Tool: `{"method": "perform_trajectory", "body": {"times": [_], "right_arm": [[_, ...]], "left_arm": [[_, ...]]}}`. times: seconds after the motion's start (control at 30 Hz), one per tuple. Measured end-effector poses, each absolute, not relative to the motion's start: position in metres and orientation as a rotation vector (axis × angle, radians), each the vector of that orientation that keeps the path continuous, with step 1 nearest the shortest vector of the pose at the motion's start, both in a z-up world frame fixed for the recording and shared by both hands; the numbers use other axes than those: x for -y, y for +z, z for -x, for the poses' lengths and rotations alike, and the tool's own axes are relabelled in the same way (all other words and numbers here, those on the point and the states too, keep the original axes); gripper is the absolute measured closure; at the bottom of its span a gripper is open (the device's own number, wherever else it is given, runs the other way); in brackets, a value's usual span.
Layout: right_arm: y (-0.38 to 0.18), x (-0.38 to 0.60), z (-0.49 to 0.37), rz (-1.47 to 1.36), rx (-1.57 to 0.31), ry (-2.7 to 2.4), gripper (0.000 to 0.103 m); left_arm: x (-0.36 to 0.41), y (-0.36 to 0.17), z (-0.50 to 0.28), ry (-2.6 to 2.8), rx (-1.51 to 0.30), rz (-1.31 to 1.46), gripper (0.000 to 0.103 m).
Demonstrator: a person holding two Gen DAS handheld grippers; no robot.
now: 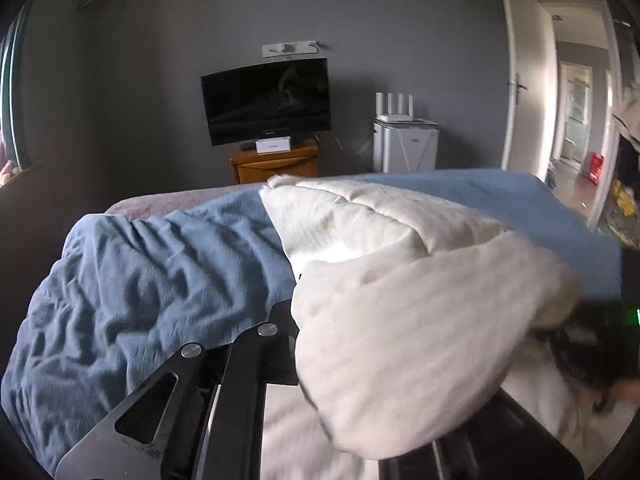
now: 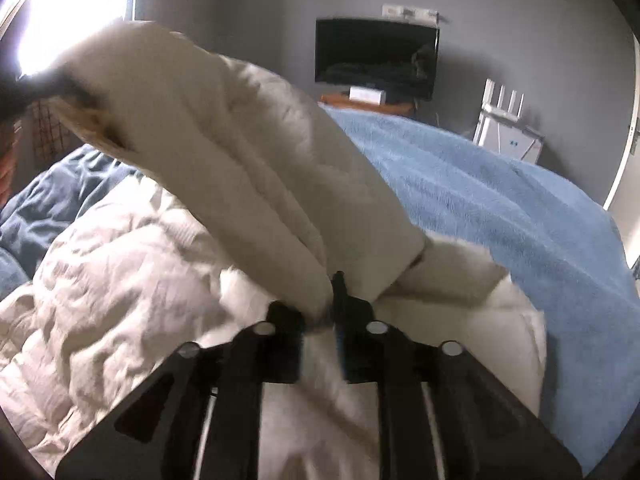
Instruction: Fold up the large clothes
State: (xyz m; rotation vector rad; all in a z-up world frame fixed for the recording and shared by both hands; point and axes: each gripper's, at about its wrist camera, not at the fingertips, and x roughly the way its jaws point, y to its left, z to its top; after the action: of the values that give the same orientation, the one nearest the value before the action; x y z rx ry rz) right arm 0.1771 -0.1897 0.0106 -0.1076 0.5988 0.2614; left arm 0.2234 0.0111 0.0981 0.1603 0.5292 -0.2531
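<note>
Left wrist view: the left gripper [image 1: 304, 344] is largely buried under a thick fold of the white padded garment [image 1: 400, 280], and only its left finger [image 1: 276, 344] shows. The jaws are drawn fully together; the fold drapes over them, so I judge they are clamped on the garment's edge, though the pinch itself is hidden. The garment lies across the bed [image 1: 540, 204], on the blue blanket [image 1: 140, 280], with a lifted section running off to the right edge of the picture.

Right wrist view: the right gripper [image 2: 324, 312] has its jaws closed onto a bunched strip of the white padded garment [image 2: 224, 152], cloth visibly pinched between the fingers. From there a long padded section rises up and to the left, toward the bright window [image 2: 68, 8]; the rest of the garment sits crumpled on the bed below.

Assessment: the step in hand appears to be carrying a held section over the body of the garment to make a fold. To do it well, both grips should stay firm, the span between them kept taut and level, and the section laid down flat over the crumpled body rather than dropped, since this bulky padding will spring and bunch
</note>
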Motion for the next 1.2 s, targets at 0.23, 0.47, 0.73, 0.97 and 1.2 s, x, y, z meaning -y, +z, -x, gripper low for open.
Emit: {"method": "perform_trajectory", "body": {"times": [0.23,0.47,0.73,0.97,1.2], "right_arm": [[0.023,0.182,-0.115,0.163,-0.627,0.439,0.037],[0.039,0.172,-0.108,-0.03,-0.646,0.551,0.037],[0.029,0.155,-0.155,-0.142,-0.705,0.492,0.037],[0.031,0.156,-0.147,-0.096,-0.67,0.487,0.037],[0.028,0.166,-0.157,-0.041,-0.638,0.39,0.037]], "left_arm": [[-0.024,0.047,-0.159,-0.331,-0.61,-0.183,0.093],[-0.031,-0.004,-0.157,-0.318,-0.644,-0.263,0.092],[-0.038,-0.001,-0.141,-0.396,-0.663,-0.215,0.018],[-0.034,0.03,-0.102,-0.508,-0.59,-0.278,0.012],[-0.016,0.062,-0.135,-0.527,-0.587,-0.171,0.016]]}}
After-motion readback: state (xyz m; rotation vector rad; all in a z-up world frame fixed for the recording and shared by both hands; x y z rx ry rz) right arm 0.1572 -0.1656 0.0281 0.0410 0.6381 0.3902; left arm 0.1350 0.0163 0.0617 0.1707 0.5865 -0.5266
